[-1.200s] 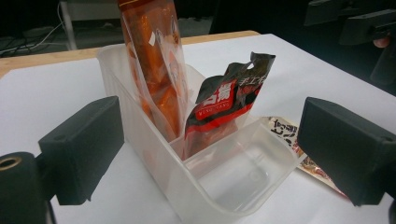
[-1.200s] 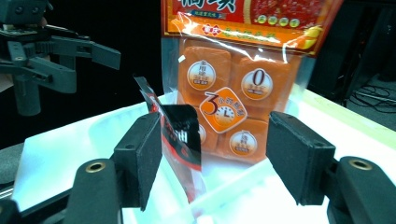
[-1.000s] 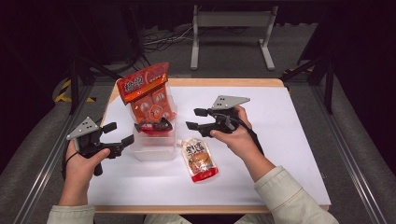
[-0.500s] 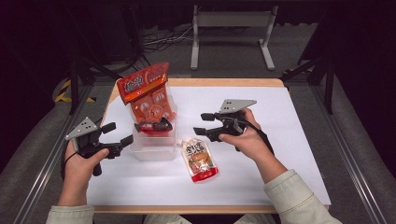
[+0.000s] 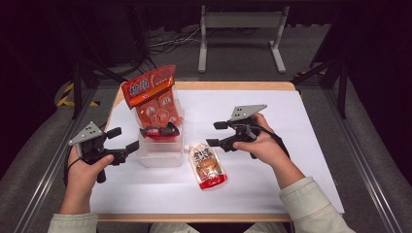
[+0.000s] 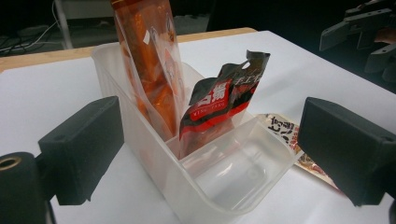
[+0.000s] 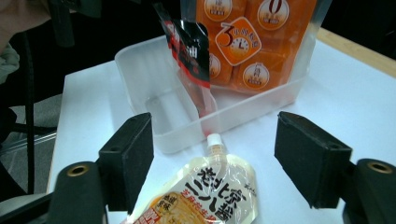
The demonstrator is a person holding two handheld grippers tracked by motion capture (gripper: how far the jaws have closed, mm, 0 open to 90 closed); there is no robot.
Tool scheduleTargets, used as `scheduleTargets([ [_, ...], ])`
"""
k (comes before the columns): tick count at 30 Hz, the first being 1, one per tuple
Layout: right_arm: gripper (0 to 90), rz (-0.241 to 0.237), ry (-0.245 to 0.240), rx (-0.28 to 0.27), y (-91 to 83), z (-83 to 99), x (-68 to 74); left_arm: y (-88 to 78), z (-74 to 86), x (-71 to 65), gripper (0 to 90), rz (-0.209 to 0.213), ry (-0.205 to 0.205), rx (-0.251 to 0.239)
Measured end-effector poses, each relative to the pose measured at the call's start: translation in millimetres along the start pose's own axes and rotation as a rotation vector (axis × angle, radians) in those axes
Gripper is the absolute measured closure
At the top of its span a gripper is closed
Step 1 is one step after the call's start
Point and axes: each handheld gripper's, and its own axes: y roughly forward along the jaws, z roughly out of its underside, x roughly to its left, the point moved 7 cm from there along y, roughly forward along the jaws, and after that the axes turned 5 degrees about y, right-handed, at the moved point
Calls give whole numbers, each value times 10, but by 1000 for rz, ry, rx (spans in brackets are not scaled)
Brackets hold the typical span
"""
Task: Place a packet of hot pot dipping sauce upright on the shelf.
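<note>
— Right gripper [image 5: 219, 133] hangs just over the spouted pouch [image 5: 208, 166], yes? What is its state?

— Its jaws stand wide, and they have just been opening more. Nothing is pressed between them. In the right gripper view the pouch [image 7: 205, 196] lies under the gap, with its white cap [image 7: 215, 139] pointing away, toward the clear bin [image 7: 154, 112].

— And the left gripper [image 5: 119, 140]?

— Open also and holding nothing. It waits beside the bin [image 5: 160, 154], on the side far from the pouch.

— Where is the pouch exactly?

— It lies flat on the white table cover [image 5: 301, 145], just beside the near right corner of the bin, close but I think not touching. The orange bag [image 5: 153, 97] and the dark red packet [image 5: 159, 131] stand already inside the bin. The nearest compartment [image 6: 233, 172] looks free.

— Which way does the pouch point?

— Its long axis runs from the cap to the red bottom edge. In the high view the cap is at the far end, turned a little left toward the bin, and the bottom comes toward the person, a little to the right.

— So how should the grasp be done well?

— I would bring the jaws down across the short width, not along the long axis. Taking it in the upper part, just under the cap, seems best, because the soft body may sag. The lower pad should slide under the edge without pushing the pouch against the bin.
</note>
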Motion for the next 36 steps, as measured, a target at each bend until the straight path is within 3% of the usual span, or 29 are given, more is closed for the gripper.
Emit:
scheduleTargets([
  [5, 270, 12, 15, 29, 49, 91, -55, -4, 7, -3, 82, 0, 1, 3],
  [9, 263, 58, 27, 26, 113, 161, -126, -17, 22, -23, 81, 2, 8, 10],
  [18, 263, 49, 49, 102, 286, 334, -194, -34, 41, -93, 80, 13, 22, 26],
  [31, 281, 89, 72, 195, 526, 525, -324, -107, 75, -157, 82, -4, 25, 32],
  [34, 292, 92, 75, 221, 587, 578, -330, -118, 117, -135, 82, -41, 14, 55],
  [36, 292, 96, 72, 232, 616, 600, -340, -131, 134, -137, 82, -35, 8, 55],
])
